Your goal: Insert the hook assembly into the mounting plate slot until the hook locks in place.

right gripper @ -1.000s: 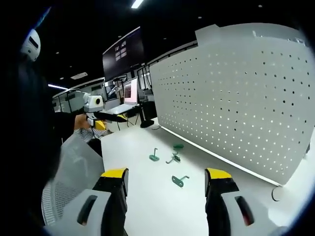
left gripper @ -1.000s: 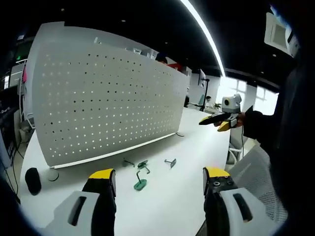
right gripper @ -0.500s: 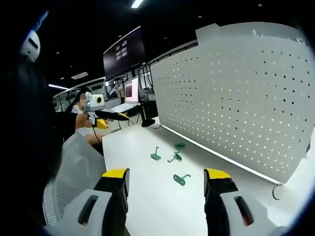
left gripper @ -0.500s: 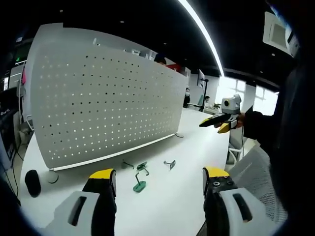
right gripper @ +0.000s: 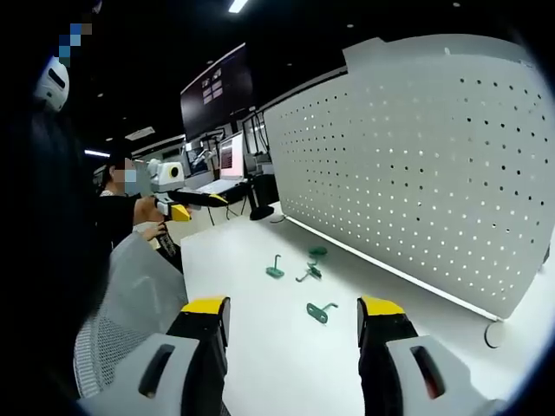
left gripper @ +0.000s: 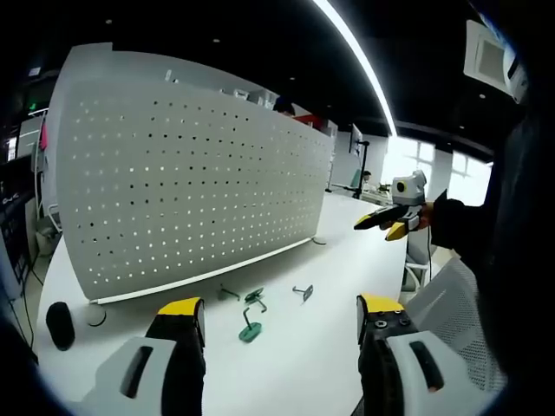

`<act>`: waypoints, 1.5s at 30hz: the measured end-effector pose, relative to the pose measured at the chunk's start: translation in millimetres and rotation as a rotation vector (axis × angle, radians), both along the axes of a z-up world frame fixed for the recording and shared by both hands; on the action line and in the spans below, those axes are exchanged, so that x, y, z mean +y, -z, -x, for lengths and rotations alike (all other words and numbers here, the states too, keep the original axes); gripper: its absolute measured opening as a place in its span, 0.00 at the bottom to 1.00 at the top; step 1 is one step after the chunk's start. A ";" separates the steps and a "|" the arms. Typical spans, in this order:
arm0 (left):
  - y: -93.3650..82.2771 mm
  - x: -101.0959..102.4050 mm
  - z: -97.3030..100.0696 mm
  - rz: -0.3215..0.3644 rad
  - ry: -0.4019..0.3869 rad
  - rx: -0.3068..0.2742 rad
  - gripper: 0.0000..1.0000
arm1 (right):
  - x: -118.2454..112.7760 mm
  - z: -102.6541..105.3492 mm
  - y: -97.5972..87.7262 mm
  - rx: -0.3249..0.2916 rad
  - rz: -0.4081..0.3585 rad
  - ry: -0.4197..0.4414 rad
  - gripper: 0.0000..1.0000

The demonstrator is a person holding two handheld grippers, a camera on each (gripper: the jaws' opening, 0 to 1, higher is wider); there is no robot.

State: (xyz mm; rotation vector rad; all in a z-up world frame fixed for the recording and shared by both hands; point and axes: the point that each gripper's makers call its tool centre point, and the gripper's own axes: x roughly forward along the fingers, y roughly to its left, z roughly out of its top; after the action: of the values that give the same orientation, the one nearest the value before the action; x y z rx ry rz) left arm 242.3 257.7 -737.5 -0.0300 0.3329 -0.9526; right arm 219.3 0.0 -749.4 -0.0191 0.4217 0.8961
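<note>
A tall white perforated mounting plate stands upright along the white table; the right gripper view has it on the right. Several small green hooks lie loose on the table in front of it, among them a large-footed one, one beside it and one further right. In the right gripper view the hooks are spread at mid-table. My left gripper is open above the table's near edge, holding nothing. My right gripper is open and empty too. Each gripper appears far off in the other's view.
A small black cylinder and a round foot sit at the plate's left end. Another round foot lies at its other end. A mesh chair back is close to me. Monitors stand beyond the table's far end.
Both views have shifted slightly as my hands drift. The hooks lie where they were and both grippers stay open.
</note>
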 end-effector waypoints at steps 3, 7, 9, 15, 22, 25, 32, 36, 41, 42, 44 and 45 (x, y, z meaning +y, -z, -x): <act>1.2 0.9 -0.7 0.003 -0.002 0.004 0.73 | 0.6 -2.3 -0.9 -0.002 -0.001 -0.002 0.59; 1.7 1.9 -1.1 0.003 -0.004 0.005 0.73 | 0.2 -2.9 -1.2 -0.002 -0.002 -0.001 0.58; 1.4 2.2 -1.5 0.004 -0.005 0.004 0.72 | -0.9 -2.4 0.6 0.004 0.000 -0.001 0.58; 1.5 1.4 -2.6 0.009 -0.004 0.004 0.72 | -0.2 0.1 6.1 0.024 0.007 -0.004 0.57; 2.6 0.4 -0.8 0.006 0.002 0.006 0.72 | 8.2 -9.2 6.2 0.022 0.025 -0.028 0.54; 2.8 0.0 0.7 0.004 0.005 0.006 0.71 | 15.4 -14.4 6.1 0.018 0.034 -0.043 0.53; 3.1 0.5 4.4 0.003 0.004 0.007 0.71 | 42.0 -37.0 9.8 -0.005 0.059 -0.091 0.47; 2.8 0.2 6.6 0.006 0.002 0.006 0.71 | 62.6 -51.0 11.9 -0.024 0.081 -0.128 0.43; 4.2 1.9 7.1 0.010 -0.002 0.008 0.71 | 87.9 -65.4 18.3 -0.033 0.098 -0.170 0.39; 4.6 2.0 7.3 0.011 -0.003 0.009 0.71 | 91.2 -67.7 20.5 -0.035 0.106 -0.176 0.38; 5.8 2.1 7.8 0.011 -0.004 0.011 0.70 | 100.8 -74.5 27.8 -0.032 0.119 -0.187 0.37; 6.4 1.9 8.2 0.012 -0.004 0.011 0.70 | 103.5 -76.9 30.4 -0.031 0.125 -0.189 0.36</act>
State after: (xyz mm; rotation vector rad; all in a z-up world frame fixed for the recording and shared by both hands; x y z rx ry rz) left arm 234.1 259.6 -743.8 -0.0469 0.3376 -0.9503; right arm 296.2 103.5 -779.8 -0.1902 0.4514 1.0527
